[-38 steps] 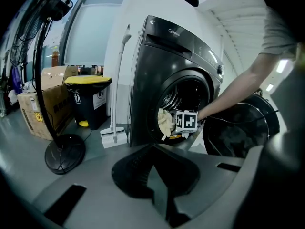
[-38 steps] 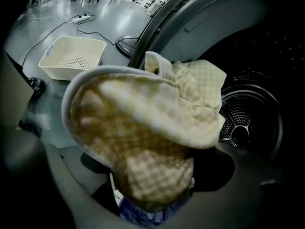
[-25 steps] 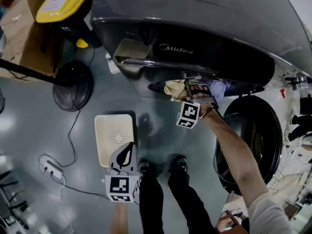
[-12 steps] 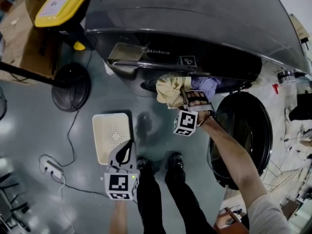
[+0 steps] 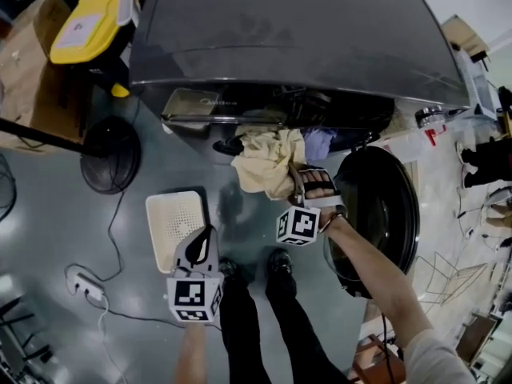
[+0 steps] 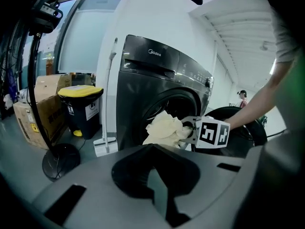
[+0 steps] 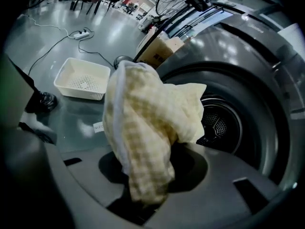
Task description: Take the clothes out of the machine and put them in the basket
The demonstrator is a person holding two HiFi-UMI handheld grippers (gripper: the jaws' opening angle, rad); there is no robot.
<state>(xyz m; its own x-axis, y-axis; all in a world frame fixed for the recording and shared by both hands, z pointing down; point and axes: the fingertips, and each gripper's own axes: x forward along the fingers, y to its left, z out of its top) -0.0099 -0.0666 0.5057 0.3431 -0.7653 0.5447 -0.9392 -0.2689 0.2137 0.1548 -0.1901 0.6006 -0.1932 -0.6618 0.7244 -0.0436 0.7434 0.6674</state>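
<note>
A dark grey washing machine [image 5: 280, 46] stands with its round door [image 5: 376, 206] swung open to the right. My right gripper [image 5: 298, 184] is shut on a cream checked cloth [image 5: 268, 162] and holds it just outside the drum mouth. In the right gripper view the cloth [image 7: 147, 123] hangs over that gripper [image 7: 147, 185] and hides its tips, with the drum [image 7: 224, 123] behind. A pale blue garment [image 5: 320, 141] shows at the opening. The white basket [image 5: 176, 218] sits on the floor to the left. My left gripper [image 5: 202, 246] hovers beside the basket, shut and holding nothing.
A yellow-lidded bin [image 5: 84, 30] and a cardboard box [image 5: 32, 78] stand left of the machine. A fan's round base [image 5: 112, 142] and its pole lie near the basket. A power strip [image 5: 84, 286] with cables is on the floor. The person's shoes [image 5: 256, 270] stand before the machine.
The right gripper has drawn the cream cloth out of the drum, up and toward the person. More of the cloth now hangs free. The left gripper has risen a little.
</note>
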